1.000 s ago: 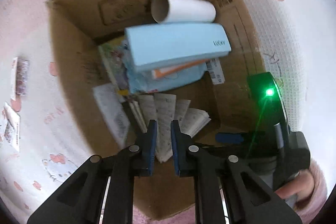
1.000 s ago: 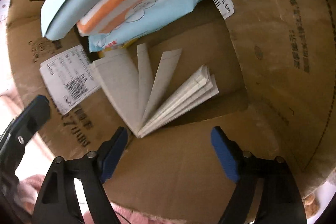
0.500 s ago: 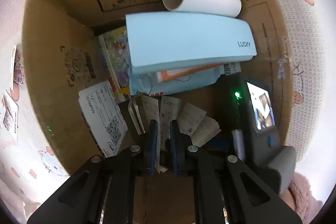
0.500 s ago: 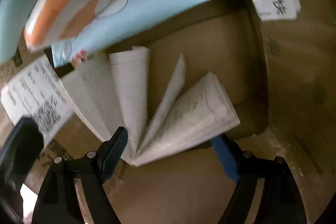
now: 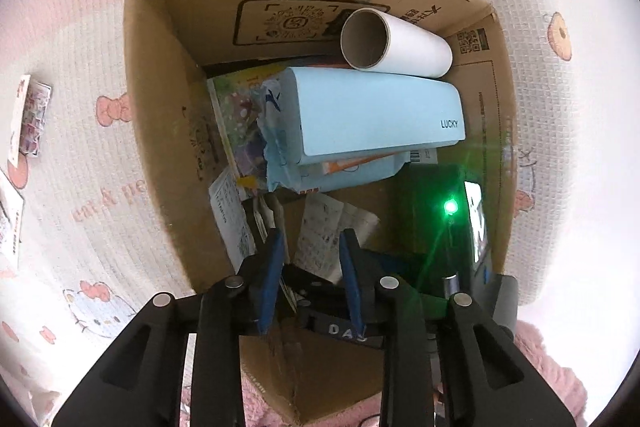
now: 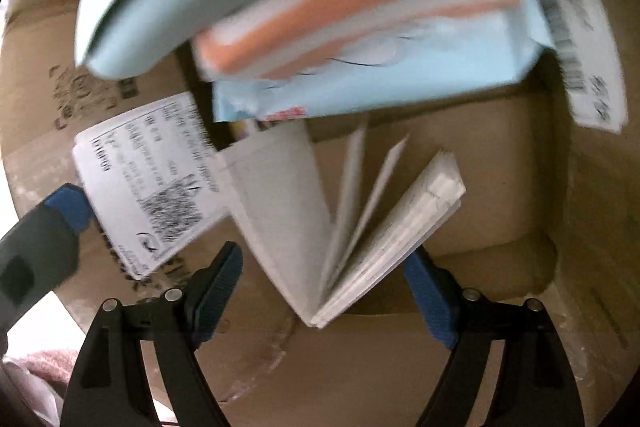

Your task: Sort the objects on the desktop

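The small white paper booklet with fanned, printed pages (image 6: pixel 352 227) lies on the floor of the open brown cardboard box (image 5: pixel 160 131), near the box's front wall, its spine toward me and its leaves splayed upward like a hand of cards. Half a second ago my left gripper (image 5: pixel 312 263) had its blue pads nearly closed over those pages; now they stand a moderate width apart with nothing pinched between them, and the view has pulled up and back so the box rim shows. I judge the booklet has been let go and is now sorted into the box. My right gripper (image 6: pixel 328 299) is wide open, its blue pads either side of the spine, not visibly touching it; the picture is blurred, so contact is uncertain. Just behind the booklet, toward the box's back wall, a pale blue rectangular case marked LUCKY (image 5: pixel 380 115) rests on a light blue plastic packet with an orange stripe (image 5: pixel 344 175). A white cardboard tube (image 5: pixel 396 43) lies on the case against the back wall. A white printed label with a QR code (image 6: pixel 152 179) sits by the left wall. The box stands on a pink cartoon-print cloth (image 5: pixel 80 187).
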Demonstrator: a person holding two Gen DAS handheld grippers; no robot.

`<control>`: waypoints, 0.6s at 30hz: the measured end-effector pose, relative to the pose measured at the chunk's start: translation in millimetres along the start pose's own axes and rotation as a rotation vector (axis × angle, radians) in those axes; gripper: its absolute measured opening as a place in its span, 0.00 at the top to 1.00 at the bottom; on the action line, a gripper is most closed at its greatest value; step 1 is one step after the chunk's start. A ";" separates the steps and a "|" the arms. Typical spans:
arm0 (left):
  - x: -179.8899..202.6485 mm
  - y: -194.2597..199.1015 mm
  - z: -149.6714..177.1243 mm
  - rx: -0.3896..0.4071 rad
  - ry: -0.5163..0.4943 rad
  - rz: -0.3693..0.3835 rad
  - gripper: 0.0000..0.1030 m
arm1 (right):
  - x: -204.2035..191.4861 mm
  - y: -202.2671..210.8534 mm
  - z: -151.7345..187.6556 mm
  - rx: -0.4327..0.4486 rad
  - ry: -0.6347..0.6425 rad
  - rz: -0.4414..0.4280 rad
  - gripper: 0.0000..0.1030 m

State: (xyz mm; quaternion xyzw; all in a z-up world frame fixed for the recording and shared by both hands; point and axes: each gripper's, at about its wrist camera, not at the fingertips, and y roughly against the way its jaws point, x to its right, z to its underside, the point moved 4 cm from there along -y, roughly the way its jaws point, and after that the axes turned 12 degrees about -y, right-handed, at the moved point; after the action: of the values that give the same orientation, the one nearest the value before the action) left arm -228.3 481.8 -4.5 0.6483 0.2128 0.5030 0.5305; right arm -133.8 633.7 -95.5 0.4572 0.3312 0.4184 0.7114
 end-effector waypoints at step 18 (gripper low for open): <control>-35.2 77.4 30.4 0.174 0.025 0.118 0.53 | -22.3 10.9 22.4 -0.009 0.136 0.102 0.29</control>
State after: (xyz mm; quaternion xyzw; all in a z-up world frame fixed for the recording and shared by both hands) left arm -235.8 412.1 52.4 0.6972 0.2236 0.5209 0.4388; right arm -127.5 607.9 -75.3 0.4410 0.3529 0.4857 0.6671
